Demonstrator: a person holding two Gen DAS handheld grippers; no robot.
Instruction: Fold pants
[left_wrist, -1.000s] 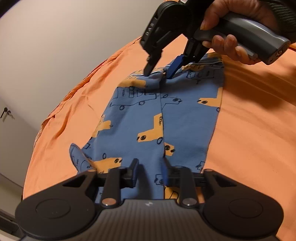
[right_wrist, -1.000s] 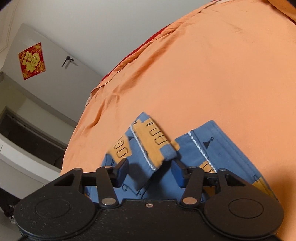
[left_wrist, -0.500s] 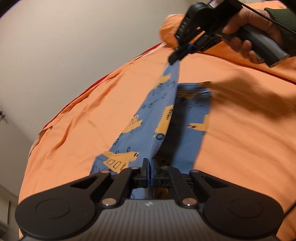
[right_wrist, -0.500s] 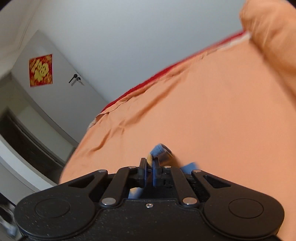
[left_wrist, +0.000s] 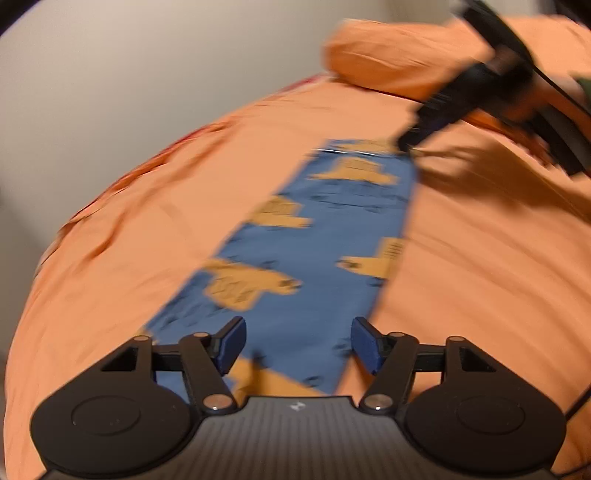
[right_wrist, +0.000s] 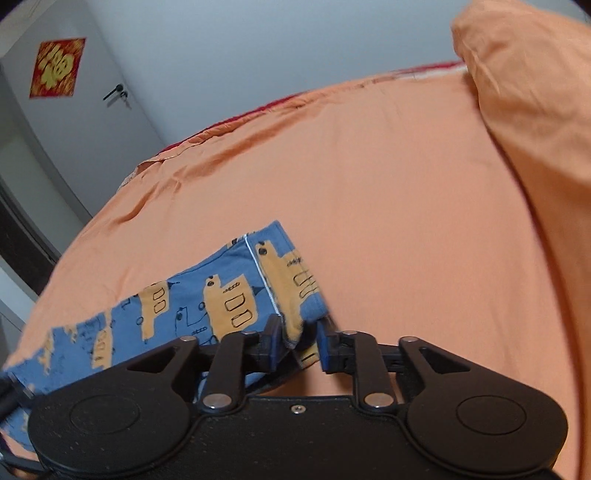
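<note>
Two grippers are being held over blue pants (left_wrist: 317, 240) on the bed (left_wrist: 480, 295): left gripper (left_wrist: 297, 345) fingers wide open, right gripper (right_wrist: 298, 345) fingers part open around the hem at 12 o'clock.

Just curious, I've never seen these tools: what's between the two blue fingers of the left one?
In the left wrist view, the left gripper stands open, and only the blue pants lie flat between its fingers, on the orange bedsheet.

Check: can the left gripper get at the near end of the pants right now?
Probably yes. The left gripper is open, and the pants lie flat on the orange sheet between its fingers, uncovered.
</note>
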